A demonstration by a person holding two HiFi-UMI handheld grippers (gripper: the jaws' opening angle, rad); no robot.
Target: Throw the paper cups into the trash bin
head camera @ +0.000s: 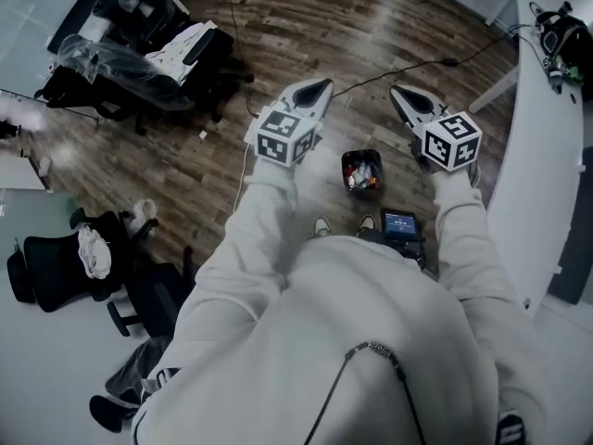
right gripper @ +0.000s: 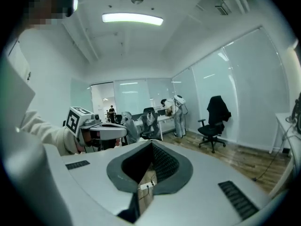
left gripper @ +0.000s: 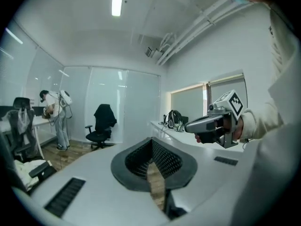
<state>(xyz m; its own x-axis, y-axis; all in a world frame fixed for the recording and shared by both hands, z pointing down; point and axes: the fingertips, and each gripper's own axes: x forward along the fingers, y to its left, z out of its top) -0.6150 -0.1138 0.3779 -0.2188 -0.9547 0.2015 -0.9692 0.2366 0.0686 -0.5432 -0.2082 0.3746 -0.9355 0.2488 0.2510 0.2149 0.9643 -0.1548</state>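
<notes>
Left gripper [head camera: 318, 88] and right gripper [head camera: 400, 93] are clenched, empty, above the trash bin [head camera: 361, 172]; lowering carelessly could knock it over.

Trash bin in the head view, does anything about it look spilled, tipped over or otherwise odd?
Nothing stands out. The trash bin stands upright on the wood floor, and its litter sits inside the rim.

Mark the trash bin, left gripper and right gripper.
trash bin [head camera: 362, 154], head view, on its far rim.
left gripper [head camera: 323, 85], head view, at its closed fingertips.
right gripper [head camera: 397, 92], head view, at its closed fingertips.
</notes>
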